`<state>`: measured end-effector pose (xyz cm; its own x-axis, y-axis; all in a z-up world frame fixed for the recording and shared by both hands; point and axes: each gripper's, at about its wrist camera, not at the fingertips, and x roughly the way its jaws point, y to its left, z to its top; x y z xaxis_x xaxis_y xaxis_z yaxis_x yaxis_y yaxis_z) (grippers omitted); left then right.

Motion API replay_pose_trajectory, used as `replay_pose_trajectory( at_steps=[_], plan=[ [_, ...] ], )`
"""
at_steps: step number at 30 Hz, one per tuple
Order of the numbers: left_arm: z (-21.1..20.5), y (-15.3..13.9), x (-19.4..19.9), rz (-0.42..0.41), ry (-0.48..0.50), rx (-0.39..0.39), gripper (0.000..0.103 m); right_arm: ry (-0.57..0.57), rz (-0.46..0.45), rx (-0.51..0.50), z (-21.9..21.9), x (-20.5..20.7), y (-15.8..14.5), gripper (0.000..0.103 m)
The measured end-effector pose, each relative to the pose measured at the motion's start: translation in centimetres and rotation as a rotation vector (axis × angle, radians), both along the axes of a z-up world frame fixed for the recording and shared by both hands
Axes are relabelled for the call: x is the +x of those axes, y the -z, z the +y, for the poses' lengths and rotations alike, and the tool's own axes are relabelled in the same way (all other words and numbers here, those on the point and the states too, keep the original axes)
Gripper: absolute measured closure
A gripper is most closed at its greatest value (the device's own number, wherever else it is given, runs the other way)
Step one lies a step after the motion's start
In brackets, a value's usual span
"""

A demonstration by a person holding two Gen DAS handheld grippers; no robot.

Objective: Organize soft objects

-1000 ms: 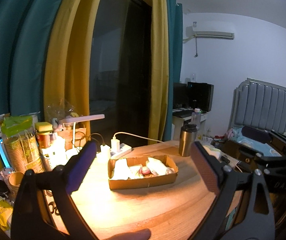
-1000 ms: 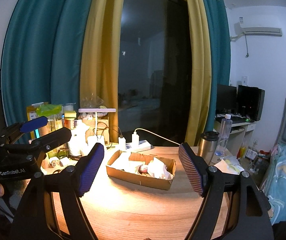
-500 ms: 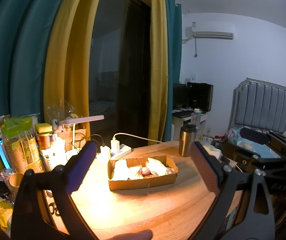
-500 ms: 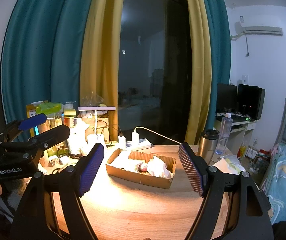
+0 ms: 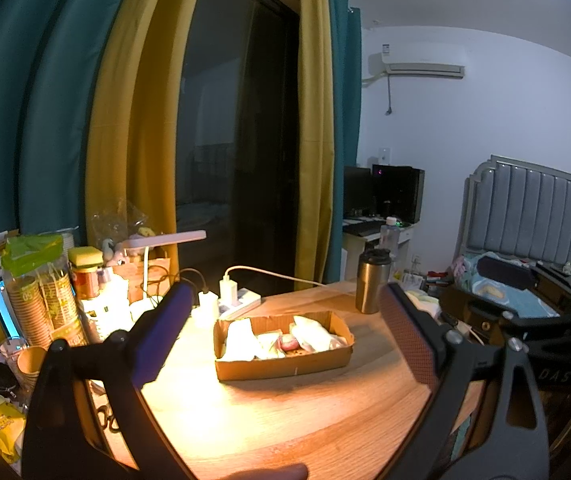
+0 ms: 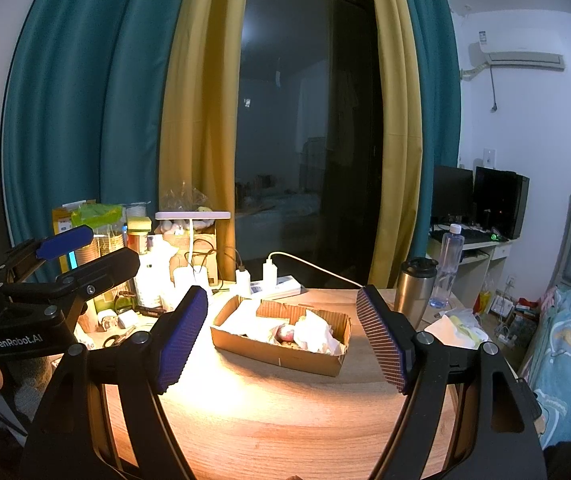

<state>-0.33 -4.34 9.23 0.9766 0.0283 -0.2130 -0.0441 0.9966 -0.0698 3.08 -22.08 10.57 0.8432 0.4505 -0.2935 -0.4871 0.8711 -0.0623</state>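
Soft items lay in the box; both your tools were empty.
White soft packets (image 5: 313, 334) filled the shallow brown cardboard tray (image 5: 285, 368) at frame centre; your left gripper (image 5: 285, 344) and right gripper (image 6: 281, 340) hung spread apart, so early or finished alike.

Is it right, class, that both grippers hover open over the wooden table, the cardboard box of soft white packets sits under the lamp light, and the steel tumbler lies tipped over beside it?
Not quite. The steel tumbler stands upright behind the cardboard box, as the right wrist view shows. The rest holds: left gripper and right gripper are open over the table.
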Motion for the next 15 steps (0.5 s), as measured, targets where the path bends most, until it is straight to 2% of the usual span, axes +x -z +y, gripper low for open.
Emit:
replay_pose_trajectory(
  at_steps=[12,15],
  plan=[
    [-0.07,-0.05,-0.09,-0.003,0.007,0.002,0.007,-0.002,0.001,0.0,0.0,0.01,0.0,0.023],
    [-0.61,-0.24,0.07,-0.006,0.022,0.022,0.007,-0.001,0.001,-0.006,0.06,0.09,0.02,0.023]
  ],
)
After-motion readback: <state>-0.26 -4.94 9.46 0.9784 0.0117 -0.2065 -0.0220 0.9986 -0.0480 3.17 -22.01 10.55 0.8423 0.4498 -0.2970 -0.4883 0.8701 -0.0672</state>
